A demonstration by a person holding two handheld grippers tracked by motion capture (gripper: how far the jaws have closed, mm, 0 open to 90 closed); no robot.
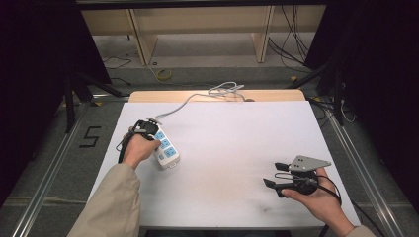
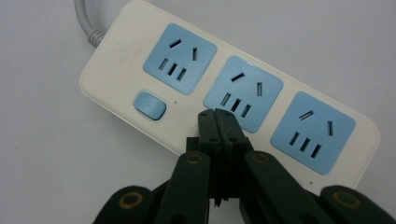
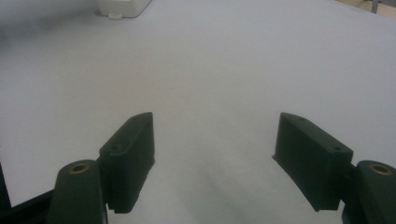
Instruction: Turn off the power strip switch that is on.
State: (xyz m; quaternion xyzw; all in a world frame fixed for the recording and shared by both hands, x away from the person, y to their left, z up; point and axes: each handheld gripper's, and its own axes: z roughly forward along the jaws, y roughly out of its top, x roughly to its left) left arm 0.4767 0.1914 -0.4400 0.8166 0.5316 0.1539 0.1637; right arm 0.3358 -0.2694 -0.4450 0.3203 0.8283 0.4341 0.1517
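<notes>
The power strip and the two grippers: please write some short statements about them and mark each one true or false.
1. The power strip has three blue sockets. True.
2. The left gripper has its jaws wide apart. False: they are closed together, with the tips over the strip near the middle socket.
3. The right gripper has its jaws open with nothing between them. True.
4. A plug sits in one socket. False: all three are empty.
5. The strip has a blue switch near its cable end. True.
6. The right gripper rests on the strip. False: it is over the bare white table, apart from the strip.
</notes>
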